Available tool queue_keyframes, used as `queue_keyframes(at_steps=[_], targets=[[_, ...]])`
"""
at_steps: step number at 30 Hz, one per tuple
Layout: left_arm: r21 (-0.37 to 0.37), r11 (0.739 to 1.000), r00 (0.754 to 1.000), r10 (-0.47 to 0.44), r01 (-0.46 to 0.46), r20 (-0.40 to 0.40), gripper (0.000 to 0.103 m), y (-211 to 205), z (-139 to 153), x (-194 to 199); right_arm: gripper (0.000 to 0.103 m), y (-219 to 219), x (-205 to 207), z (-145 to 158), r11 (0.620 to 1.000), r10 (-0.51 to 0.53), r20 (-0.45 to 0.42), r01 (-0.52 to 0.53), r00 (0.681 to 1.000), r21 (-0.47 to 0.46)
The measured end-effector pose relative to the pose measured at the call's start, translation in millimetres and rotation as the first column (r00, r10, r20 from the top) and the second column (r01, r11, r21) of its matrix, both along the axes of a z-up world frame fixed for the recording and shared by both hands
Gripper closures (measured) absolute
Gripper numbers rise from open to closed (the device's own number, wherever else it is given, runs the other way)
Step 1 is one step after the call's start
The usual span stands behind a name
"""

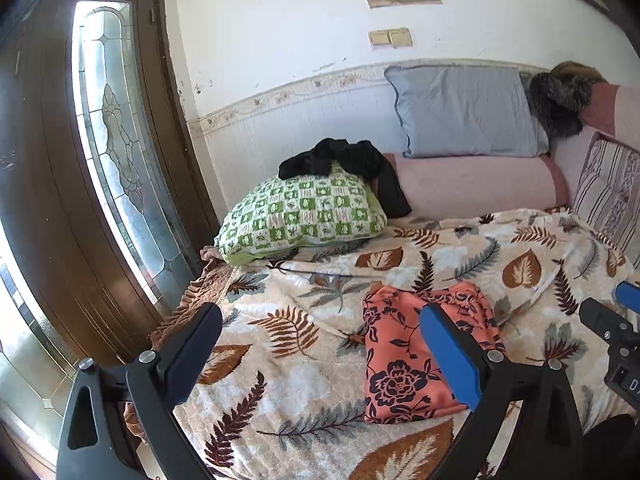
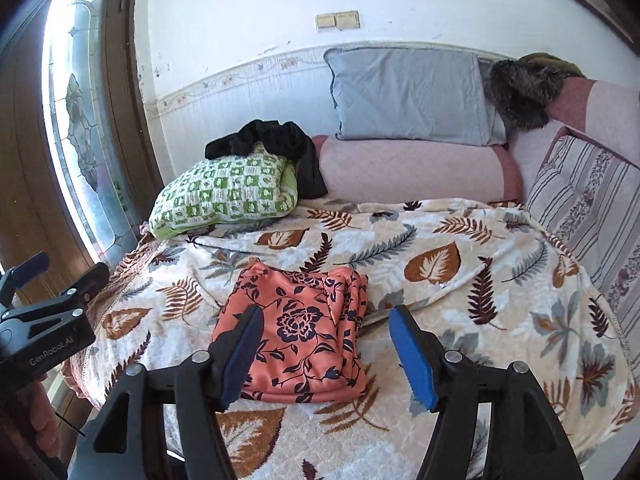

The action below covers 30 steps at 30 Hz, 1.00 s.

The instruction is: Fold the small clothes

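Leaf-print blanket [image 2: 440, 264], folded orange floral garment [image 2: 296, 328]

The black body of the left tongs [image 2: 40, 300] has white letters on it that say "GenRobot.AI".

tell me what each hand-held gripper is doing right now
left hand-held gripper: open, holding nothing
right hand-held gripper: open, holding nothing; the folded cloth lies free on the blanket
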<state>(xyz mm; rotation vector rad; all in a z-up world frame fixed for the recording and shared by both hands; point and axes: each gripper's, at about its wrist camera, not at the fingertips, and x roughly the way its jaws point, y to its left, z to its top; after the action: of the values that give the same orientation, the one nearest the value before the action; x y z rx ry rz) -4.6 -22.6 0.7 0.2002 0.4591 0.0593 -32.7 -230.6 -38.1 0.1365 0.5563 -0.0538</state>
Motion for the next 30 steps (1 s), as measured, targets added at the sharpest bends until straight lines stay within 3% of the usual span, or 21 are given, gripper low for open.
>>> queue_keyframes(at_steps=[6,14,30], targets=[[-0.038,0.999,0.998,-0.012,0.015,0.069,0.004,3,36,-35,0.032,15,-32,32,1.000,0.015,0.050,-0.014,0.999,-0.018],[-0.067,0.997,0.992,-0.016,0.025,0.124,0.004,9,63,-68,0.031,25,-65,58,0.999,0.016,0.112,-0.013,0.994,-0.032],[-0.075,0.997,0.987,-0.010,0.022,0.158,0.003,19,79,-88,0.031,32,-77,63,1.000,0.002,0.098,-0.001,0.995,-0.007]])
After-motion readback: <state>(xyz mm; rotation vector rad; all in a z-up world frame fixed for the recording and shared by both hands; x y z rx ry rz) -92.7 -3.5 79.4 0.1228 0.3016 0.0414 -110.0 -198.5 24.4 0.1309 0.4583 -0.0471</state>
